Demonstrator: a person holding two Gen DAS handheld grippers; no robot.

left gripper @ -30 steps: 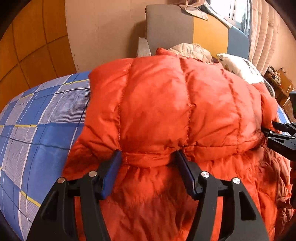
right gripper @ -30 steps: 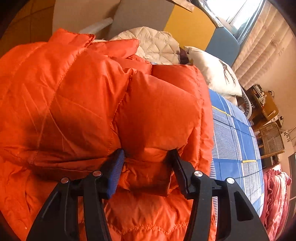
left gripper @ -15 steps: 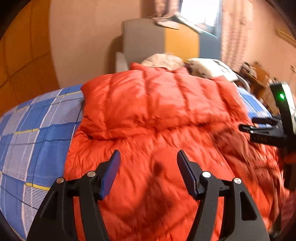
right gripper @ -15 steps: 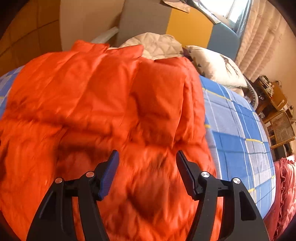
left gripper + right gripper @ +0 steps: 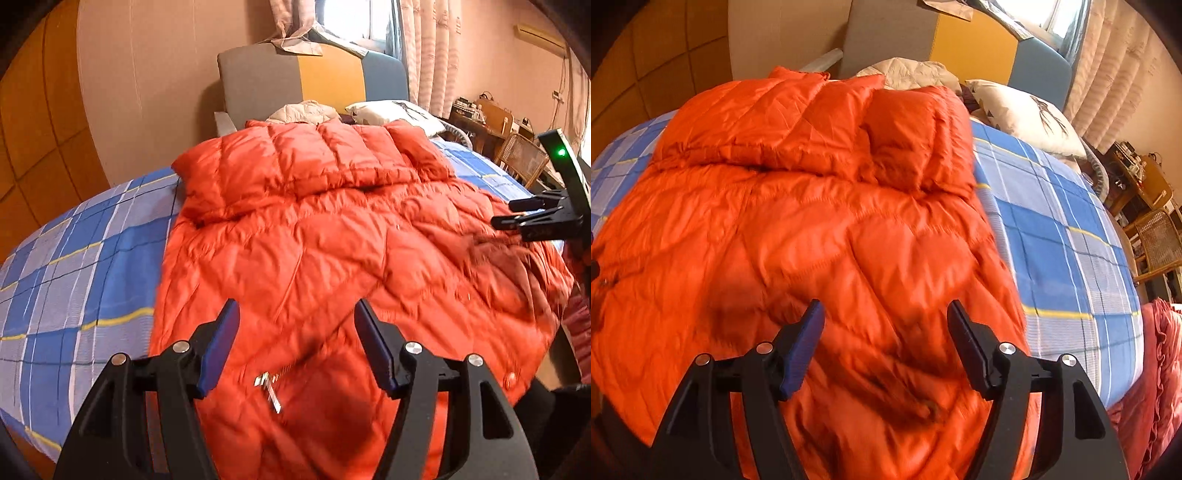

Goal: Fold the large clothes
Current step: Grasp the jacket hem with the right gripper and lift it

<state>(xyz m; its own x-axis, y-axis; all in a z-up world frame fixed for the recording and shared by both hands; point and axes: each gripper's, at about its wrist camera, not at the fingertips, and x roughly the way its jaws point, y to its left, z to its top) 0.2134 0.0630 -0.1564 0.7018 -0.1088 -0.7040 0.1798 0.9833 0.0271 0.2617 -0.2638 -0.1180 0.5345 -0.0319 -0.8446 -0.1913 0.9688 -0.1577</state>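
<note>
Both grippers hanging spread wide, gripping nothing: left gripper (image 5: 296, 341), right gripper (image 5: 886, 341) hovering above orange down jacket (image 5: 332, 251), which is lying folded across blue plaid bedsheet (image 5: 74, 277), pillow (image 5: 1027, 114) sitting beyond.

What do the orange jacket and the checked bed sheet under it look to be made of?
Orange jacket: probably thin nylon or polyester shell over down-like fill; it has a slight sheen, stitched quilting and puffy panels. Bed sheet: looks like matte woven cotton or a blend, with a flat printed blue check.
</note>
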